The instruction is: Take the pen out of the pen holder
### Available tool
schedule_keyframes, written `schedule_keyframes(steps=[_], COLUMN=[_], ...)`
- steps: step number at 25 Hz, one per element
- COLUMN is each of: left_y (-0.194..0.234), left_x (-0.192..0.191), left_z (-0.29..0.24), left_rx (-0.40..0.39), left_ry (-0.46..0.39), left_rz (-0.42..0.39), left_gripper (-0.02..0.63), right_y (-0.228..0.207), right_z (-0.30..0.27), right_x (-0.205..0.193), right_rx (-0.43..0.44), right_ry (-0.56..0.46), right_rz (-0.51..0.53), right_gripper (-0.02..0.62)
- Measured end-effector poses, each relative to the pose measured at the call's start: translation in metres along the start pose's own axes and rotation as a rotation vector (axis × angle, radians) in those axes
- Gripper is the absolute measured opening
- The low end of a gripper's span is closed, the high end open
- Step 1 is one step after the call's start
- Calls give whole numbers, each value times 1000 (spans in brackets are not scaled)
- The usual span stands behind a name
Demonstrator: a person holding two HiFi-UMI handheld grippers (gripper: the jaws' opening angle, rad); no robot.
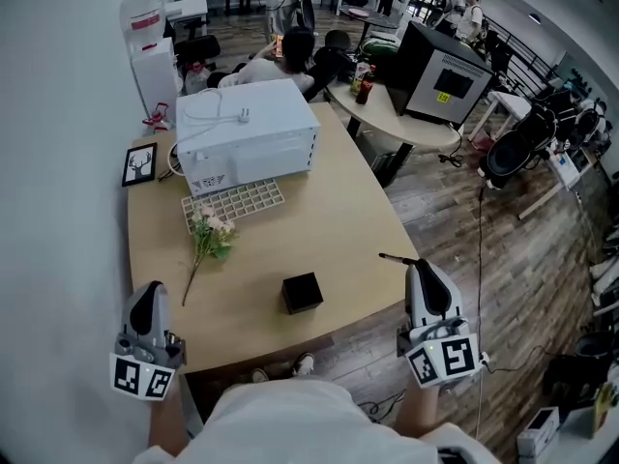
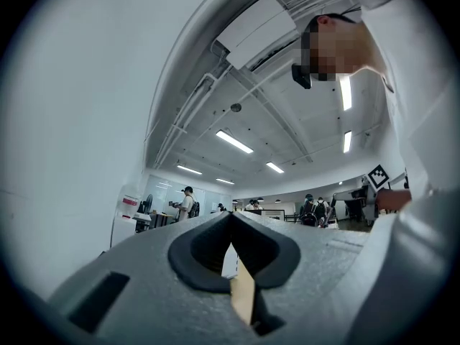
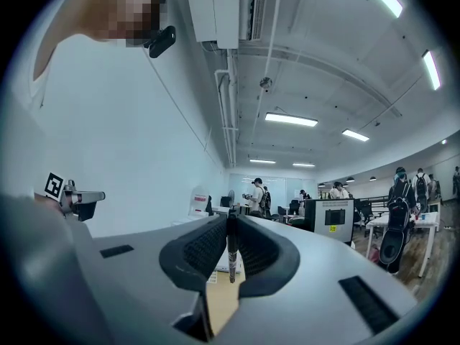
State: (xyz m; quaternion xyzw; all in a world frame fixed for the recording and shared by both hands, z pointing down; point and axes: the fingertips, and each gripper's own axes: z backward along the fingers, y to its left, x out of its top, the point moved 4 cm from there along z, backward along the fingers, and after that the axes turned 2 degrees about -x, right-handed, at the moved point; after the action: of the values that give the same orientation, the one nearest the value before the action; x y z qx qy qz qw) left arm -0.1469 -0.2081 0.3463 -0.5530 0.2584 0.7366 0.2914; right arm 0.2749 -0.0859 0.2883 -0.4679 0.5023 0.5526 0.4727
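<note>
Though barely visible from the head, found slim black pen [image 3: 231,254] pinched in right hand-held gripper [image 3: 230,218]; left hand-held gripper [image 2: 231,218] pressed together, empty; black cube pen holder [image 1: 302,293] seen overhead only.

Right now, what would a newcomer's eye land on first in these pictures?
The dark pen clamped in the right hand-held gripper, at the right front corner of the desk, draws the eye first. The small black pen holder stands near the front edge. A big white box sits at the back, with pink flowers lying before it.
</note>
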Motion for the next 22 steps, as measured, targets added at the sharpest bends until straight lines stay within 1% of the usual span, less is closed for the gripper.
schedule_keyframes(steps=[10, 17, 22], left_y=[8, 13, 10], left_x=[-7, -13, -18], left_z=[28, 36, 37], left_rx=[-17, -44, -65], left_ry=[31, 42, 40], left_rz=[34, 57, 73], left_gripper=[14, 14, 14], right_y=[34, 53, 58], right_z=[7, 16, 21], right_x=[-2, -1, -2], right_rx=[16, 27, 14], right_ry=[24, 12, 27], right_rz=[10, -57, -23], right_gripper=[44, 44, 44])
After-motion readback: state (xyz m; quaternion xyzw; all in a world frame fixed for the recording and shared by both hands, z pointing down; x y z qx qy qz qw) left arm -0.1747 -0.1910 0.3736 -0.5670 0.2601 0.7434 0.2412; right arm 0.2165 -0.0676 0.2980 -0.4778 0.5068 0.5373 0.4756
